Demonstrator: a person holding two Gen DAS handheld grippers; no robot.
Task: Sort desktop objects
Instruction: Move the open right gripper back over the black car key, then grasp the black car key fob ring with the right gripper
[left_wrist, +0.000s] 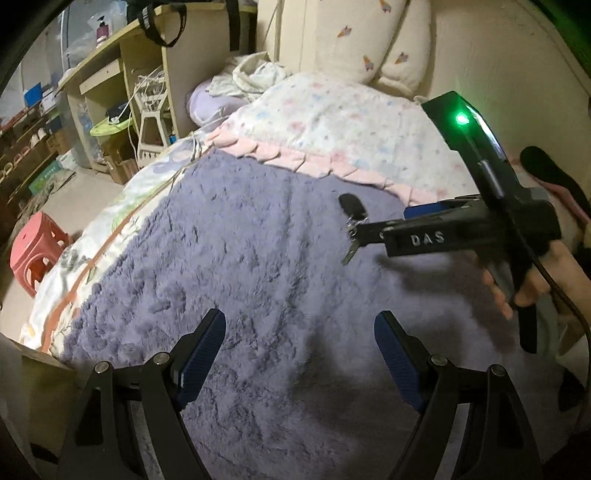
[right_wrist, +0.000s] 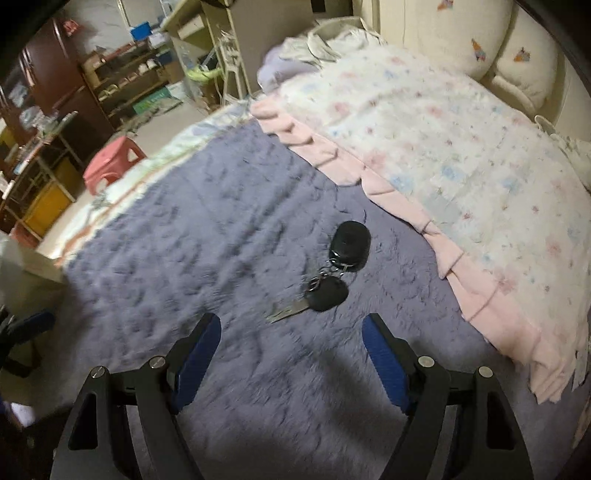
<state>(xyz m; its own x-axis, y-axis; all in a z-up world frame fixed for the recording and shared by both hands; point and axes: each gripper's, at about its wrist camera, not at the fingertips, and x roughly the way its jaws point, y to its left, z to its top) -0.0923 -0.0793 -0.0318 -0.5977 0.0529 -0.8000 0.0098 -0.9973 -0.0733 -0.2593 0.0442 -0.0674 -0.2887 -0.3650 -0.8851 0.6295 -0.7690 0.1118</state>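
Purple plush blanket (right_wrist: 221, 229) (floral quilt (right_wrist: 461, 155) beside) bears keys (right_wrist: 332, 273).

Both wrist cameras look steeply down, close over the purple blanket (left_wrist: 240, 258) on the bed. Shared field: blanket, key bunch (right_wrist: 332, 273), floral quilt (right_wrist: 461, 147), pink stool (left_wrist: 33, 254).

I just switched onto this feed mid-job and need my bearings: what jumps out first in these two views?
The bunch of keys, a black fob and a black-headed key on a ring, lies alone on the fuzzy purple blanket, just ahead of the open right gripper. Beyond it spreads a floral quilt with a pink ruffled edge. In the left wrist view, the open left gripper hovers over bare blanket, and the other gripper's green light glows at right.
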